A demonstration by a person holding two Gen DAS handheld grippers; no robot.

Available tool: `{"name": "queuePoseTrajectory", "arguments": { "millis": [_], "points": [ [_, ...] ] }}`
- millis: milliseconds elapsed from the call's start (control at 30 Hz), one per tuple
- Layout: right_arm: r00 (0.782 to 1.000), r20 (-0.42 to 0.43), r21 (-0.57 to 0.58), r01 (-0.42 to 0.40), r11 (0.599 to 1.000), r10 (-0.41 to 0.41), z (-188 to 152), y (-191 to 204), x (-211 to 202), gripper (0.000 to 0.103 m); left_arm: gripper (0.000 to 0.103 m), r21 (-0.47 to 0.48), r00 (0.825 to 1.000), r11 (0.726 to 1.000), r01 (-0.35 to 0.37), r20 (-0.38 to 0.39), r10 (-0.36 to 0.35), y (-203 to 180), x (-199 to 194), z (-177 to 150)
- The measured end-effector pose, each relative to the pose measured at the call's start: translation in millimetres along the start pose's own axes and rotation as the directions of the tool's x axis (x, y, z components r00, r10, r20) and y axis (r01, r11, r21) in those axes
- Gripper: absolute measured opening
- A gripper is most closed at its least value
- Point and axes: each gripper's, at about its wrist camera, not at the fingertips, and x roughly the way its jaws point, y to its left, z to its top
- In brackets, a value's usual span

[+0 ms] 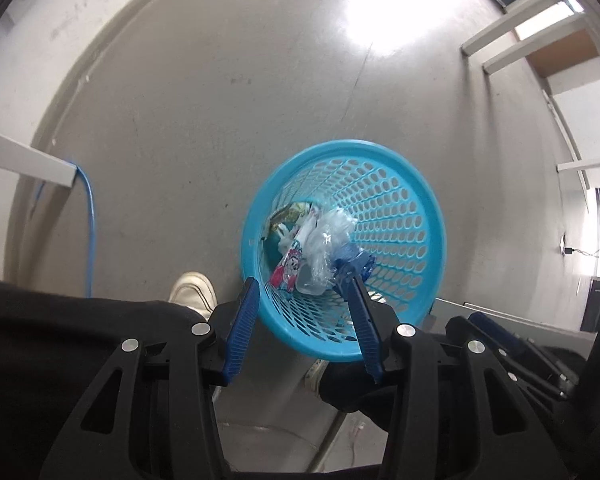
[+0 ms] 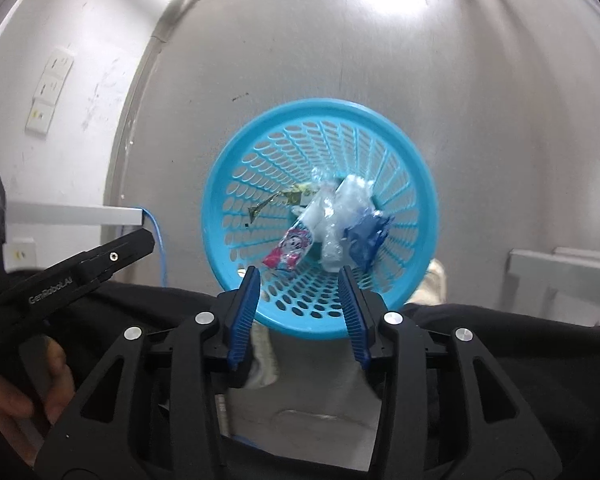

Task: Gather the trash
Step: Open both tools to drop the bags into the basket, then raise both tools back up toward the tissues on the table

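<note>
A blue perforated basket (image 2: 320, 120) stands on the grey floor (image 2: 300, 40). Inside the basket lie a pink cartoon wrapper (image 2: 290, 250), crumpled clear plastic (image 2: 340, 208), a blue wrapper (image 2: 366, 240) and a greenish wrapper (image 2: 290, 196). Both pairs of tongs hang above the basket's near rim: the left tongs (image 1: 302, 280) spread wide and hold nothing, the right tongs (image 2: 298, 272) likewise. A white shoe (image 1: 192, 290) rests just left of the basket

wrappers (image 2: 290, 252) and bottle (image 2: 340, 216) inside basket (image 2: 416, 168) on floor (image 2: 300, 60) — shoe (image 1: 192, 290) just beside it
</note>
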Motion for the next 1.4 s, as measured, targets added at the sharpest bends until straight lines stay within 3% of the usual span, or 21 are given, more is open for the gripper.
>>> {"name": "queuePoseTrajectory", "arguments": {
  "millis": [167,267,433,500,633,867,1033,1200,1400],
  "points": [
    [0.996,0.086,-0.067,0.021,0.998,-0.015,-18,20,-36,0.044,0.047,0.064,0.994,0.998,-0.008,0.107,0.002,-4,-38,-21],
    [0.992,0.125,-0.107,0.023,0.994,-0.009,-31,30,-55,0.046,0.054,0.101,0.986,0.995,-0.007,0.165,-0.01,-2,-65,-33],
    [0.987,0.159,-0.121,-0.001,0.993,0.02,-55,32,-83,0.053,0.055,0.166,0.969,0.985,-0.042,0.249,0.0,-5,-100,-64],
    [0.984,0.178,-0.136,-0.001,0.991,0.026,-64,36,-92,0.054,0.055,0.151,0.948,0.986,-0.066,0.317,0.015,-3,-117,-77],
    [0.973,0.227,-0.171,-0.004,0.985,0.043,-89,48,-120,0.062,0.07,0.192,0.914,0.977,-0.087,0.405,0.002,-6,-146,-107],
    [0.953,0.297,-0.227,0.005,0.974,0.064,-125,55,-167,0.069,0.084,0.274,0.86,0.953,-0.129,0.509,-0.029,-11,-192,-149],
    [0.924,0.374,-0.256,0.023,0.966,0.076,-152,51,-203,0.075,0.097,0.322,0.785,0.934,-0.153,0.614,-0.083,-13,-233,-174],
    [0.88,0.468,-0.271,0.055,0.961,0.081,-174,53,-238,0.083,0.097,0.333,0.736,0.934,-0.133,0.664,-0.132,-8,-263,-182],
    [0.79,0.607,-0.3,0.132,0.945,0.083,-189,64,-292,0.092,0.097,0.346,0.678,0.93,-0.124,0.714,-0.175,-9,-301,-178]
  ]
}}
